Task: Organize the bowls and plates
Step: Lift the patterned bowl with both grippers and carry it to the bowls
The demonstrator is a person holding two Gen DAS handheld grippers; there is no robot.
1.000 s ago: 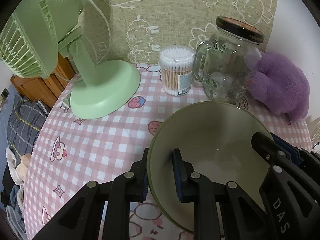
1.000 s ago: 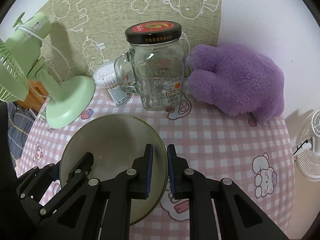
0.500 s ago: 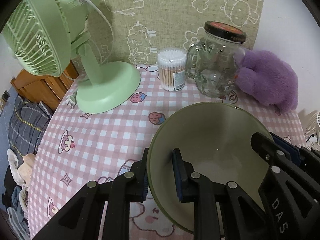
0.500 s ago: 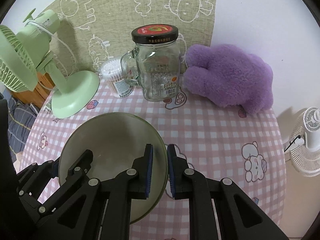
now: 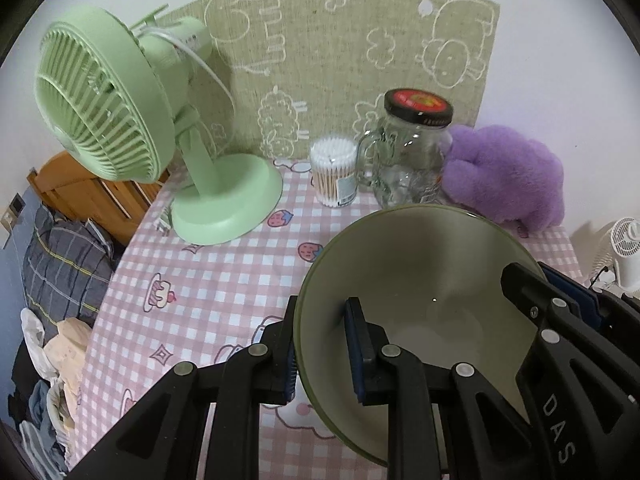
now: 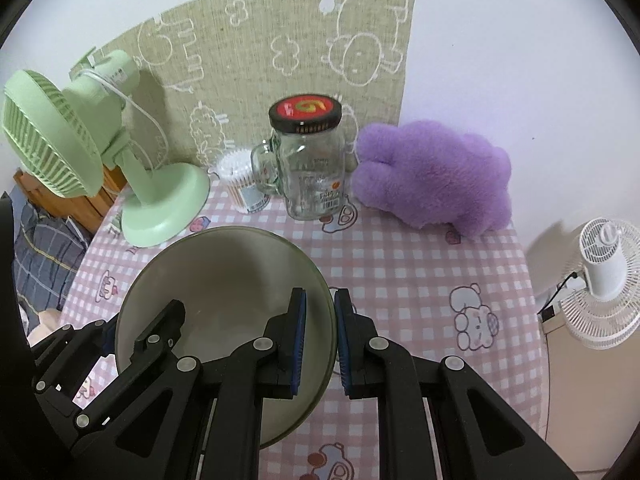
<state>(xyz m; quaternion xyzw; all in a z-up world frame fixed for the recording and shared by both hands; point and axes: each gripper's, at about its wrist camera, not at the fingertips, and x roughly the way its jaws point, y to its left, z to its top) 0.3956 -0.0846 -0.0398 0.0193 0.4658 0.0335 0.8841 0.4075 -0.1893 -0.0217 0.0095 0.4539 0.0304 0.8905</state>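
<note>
Olive-green bowl (image 5: pixel 420 280) is ours: left gripper (image 5: pixel 320 344) clamps its nine o'clock rim, right gripper (image 6: pixel 320 336) its three o'clock rim.

Round bench (image 6: pixel 420 264) covered by a pink-and-white checked cloth with cartoon prints. Along its far edge, left to right: a green desk fan (image 5: pixel 224 200) on a round base, a clear tub of cotton swabs (image 5: pixel 334 170), a lidded glass jar with handle (image 6: pixel 312 168) just beside it, and a purple plush toy (image 6: pixel 436 178).
</note>
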